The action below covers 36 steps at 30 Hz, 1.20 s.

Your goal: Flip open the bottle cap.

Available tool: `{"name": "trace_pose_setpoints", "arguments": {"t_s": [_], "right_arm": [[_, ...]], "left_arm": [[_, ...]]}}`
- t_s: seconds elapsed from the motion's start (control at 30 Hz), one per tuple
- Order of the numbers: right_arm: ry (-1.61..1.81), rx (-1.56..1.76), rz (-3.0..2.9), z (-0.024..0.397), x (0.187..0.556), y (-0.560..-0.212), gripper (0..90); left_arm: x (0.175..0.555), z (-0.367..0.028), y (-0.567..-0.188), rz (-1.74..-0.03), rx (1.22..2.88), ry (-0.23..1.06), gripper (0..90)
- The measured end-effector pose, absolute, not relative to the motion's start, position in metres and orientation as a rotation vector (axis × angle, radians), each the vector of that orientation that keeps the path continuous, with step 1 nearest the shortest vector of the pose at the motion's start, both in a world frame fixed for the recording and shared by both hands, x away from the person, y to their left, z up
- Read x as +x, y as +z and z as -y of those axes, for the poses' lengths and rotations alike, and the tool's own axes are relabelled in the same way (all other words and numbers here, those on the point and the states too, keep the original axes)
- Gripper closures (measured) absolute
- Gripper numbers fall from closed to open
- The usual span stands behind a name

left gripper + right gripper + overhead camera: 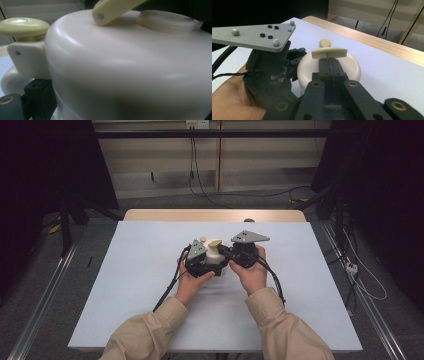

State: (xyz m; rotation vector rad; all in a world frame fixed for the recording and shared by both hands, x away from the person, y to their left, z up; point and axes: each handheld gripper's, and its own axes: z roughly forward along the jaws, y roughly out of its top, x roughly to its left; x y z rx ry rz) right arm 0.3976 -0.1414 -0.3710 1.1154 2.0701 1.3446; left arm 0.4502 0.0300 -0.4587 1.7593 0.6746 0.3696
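Observation:
A squat cream-white pot stands in the middle of the light-blue table. On its lid are a pale yellow handle bar and a round yellow knob. My left gripper is closed around the pot's body from the left, with one black jaw beside the pot's white side loop. The bar tilts up above the lid. From the right, my right gripper reaches over the lid, its jaws pressed together on the handle bar; the knob lies beyond it.
The table's wooden far edge runs behind the pot, with a small dark object on it. Black cables trail from both grippers toward the near edge. Bare blue surface lies on all sides of the pot.

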Motion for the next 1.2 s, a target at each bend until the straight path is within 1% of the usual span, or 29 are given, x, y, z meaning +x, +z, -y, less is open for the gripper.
{"name": "trace_pose_setpoints", "arguments": {"t_s": [1.2], "right_arm": [[1.346, 1.107, -2.059, 0.1406, 0.4018, -0.3656, 90.0]], "left_arm": [[0.4501, -0.0301, -0.4588, -0.674, 1.757, 0.371, 5.5]]}}
